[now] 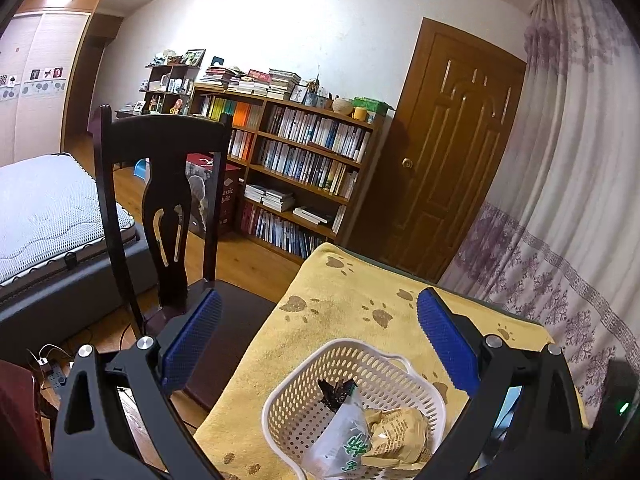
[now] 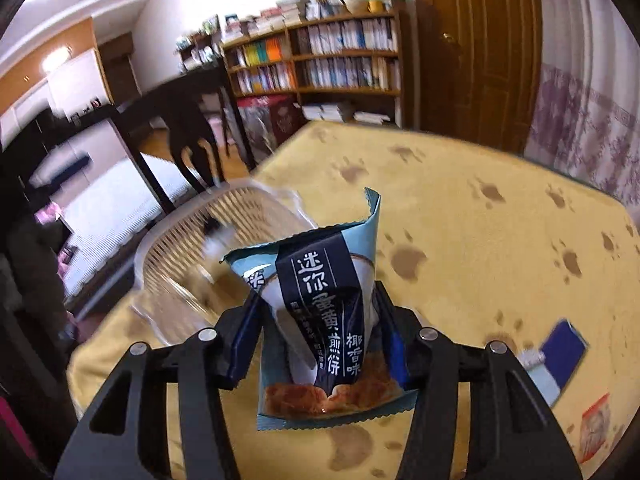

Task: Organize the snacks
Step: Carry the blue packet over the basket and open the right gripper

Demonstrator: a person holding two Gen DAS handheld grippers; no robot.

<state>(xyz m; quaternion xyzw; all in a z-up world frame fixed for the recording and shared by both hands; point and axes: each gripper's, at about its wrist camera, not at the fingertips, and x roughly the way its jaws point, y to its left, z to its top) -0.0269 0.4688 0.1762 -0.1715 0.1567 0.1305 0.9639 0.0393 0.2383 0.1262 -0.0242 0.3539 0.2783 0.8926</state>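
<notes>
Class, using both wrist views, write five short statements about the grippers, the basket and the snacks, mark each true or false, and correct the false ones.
1. The right gripper is shut on a blue snack packet. True.
2. The left gripper holds a snack. False: it is open and holds nothing.
3. The white basket is empty. False: several snack packets lie in it.
4. The basket stands on a yellow cloth with paw prints. True.
5. No snacks are left on the cloth. False: a dark blue packet and an orange packet lie there.
</notes>
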